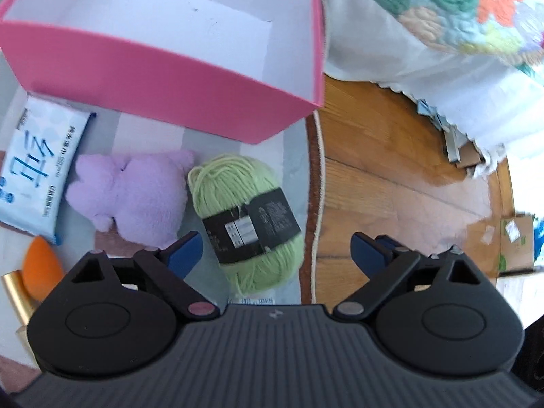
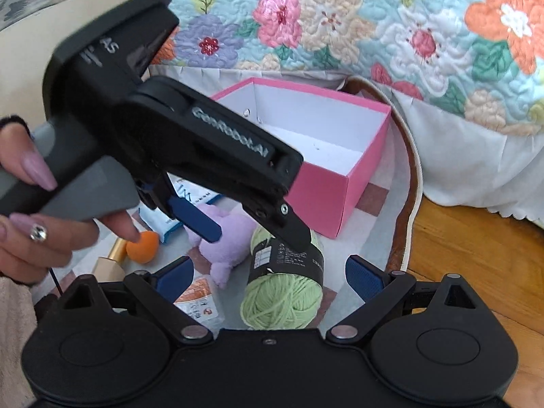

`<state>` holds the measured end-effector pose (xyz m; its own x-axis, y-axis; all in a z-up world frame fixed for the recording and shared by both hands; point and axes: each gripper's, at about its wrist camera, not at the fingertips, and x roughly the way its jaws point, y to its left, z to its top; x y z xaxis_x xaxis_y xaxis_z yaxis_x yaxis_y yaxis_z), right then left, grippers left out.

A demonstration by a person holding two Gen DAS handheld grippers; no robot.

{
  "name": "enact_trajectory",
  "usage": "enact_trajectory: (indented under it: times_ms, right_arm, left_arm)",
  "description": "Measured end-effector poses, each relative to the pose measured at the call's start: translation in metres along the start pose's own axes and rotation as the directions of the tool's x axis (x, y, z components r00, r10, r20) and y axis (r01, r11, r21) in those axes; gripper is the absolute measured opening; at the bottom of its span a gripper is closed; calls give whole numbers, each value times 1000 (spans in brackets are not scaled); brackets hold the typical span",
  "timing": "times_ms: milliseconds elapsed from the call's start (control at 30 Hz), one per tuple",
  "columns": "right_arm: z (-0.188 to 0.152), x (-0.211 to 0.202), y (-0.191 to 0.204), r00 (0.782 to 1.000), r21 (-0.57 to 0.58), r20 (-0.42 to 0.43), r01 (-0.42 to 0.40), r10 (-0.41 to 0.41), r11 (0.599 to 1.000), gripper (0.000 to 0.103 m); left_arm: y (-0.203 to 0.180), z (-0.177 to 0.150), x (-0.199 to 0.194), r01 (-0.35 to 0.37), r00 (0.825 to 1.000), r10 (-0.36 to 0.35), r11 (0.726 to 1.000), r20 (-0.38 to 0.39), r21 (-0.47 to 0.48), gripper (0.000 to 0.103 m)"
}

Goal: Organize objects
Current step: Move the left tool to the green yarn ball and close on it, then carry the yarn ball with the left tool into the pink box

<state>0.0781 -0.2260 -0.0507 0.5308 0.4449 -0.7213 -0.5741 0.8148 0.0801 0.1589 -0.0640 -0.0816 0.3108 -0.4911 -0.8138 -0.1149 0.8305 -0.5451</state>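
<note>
Left wrist view: the left gripper [image 1: 277, 250] is held released, jaws spread, with the green yarn ball [image 1: 250, 221] lying between and just beyond its fingertips, untouched. The right gripper [image 2: 268, 280] is likewise spread and empty, the yarn ball ahead and the pink box [image 2: 340, 187] farther beyond.

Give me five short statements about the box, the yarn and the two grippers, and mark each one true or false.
1. The pink box is empty. True.
2. The green yarn ball already lies inside the box. False: it lies on the mat in front of the box, beside the purple plush toy.
3. The left gripper has its jaws apart, with nothing pressed between the pads. True.
4. The right gripper is shut on the orange sponge. False: its jaws stand open and hold nothing; the sponge lies on the mat.
5. The yarn carries a black label band. True.
</note>
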Motion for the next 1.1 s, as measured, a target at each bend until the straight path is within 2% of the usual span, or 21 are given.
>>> enact_trajectory:
  times_ms: [33, 167, 267, 367, 467, 500, 567, 600, 700, 867, 1100]
  right_arm:
    - [-1, 7, -3, 1000, -1, -17, -8, 8, 1000, 98]
    - [-9, 33, -15, 996, 5, -82, -31, 31, 1000, 98]
    - [-16, 50, -29, 991, 75, -117, -48, 57, 996, 98]
    - [-22, 62, -37, 985, 153, -134, -86, 106, 985, 97]
    - [-25, 72, -38, 979, 202, -146, -109, 140, 973, 97]
    - [-26, 74, -39, 980, 210, -147, -103, 136, 972, 94]
    - [-27, 78, -39, 983, 224, -157, -57, 94, 973, 83]
    - [-28, 77, -38, 984, 224, -161, -32, 69, 974, 71]
    - [-27, 67, -34, 989, 257, -144, 1, 38, 966, 62]
    - [-28, 48, -16, 992, 277, -124, 49, -15, 959, 59]
    - [-14, 19, 14, 993, 226, -114, 62, -37, 972, 59]
  left_arm:
    - [3, 1, 5, 5, 1000, -5, 1000, -1, -13, 90]
    - [14, 6, 18, 53, 998, -52, 998, 28, -36, 72]
    - [17, 5, 22, 68, 996, -67, 997, 57, -26, 68]
    - [20, 4, 28, 63, 997, -62, 997, 34, -35, 60]
    - [28, 0, 37, 44, 999, -44, 997, -5, -66, 60]
    - [31, -1, 41, 61, 998, -62, 995, -6, -82, 60]
    - [35, -2, 44, 83, 997, -83, 991, -1, -109, 60]
    - [34, -2, 43, 84, 996, -83, 991, 10, -103, 59]
    - [25, -7, 38, 84, 996, -82, 995, 47, -44, 55]
    - [15, -22, 22, 87, 993, -88, 996, 76, 20, 55]
    - [16, -34, -24, 119, 990, -121, 993, 78, 26, 55]
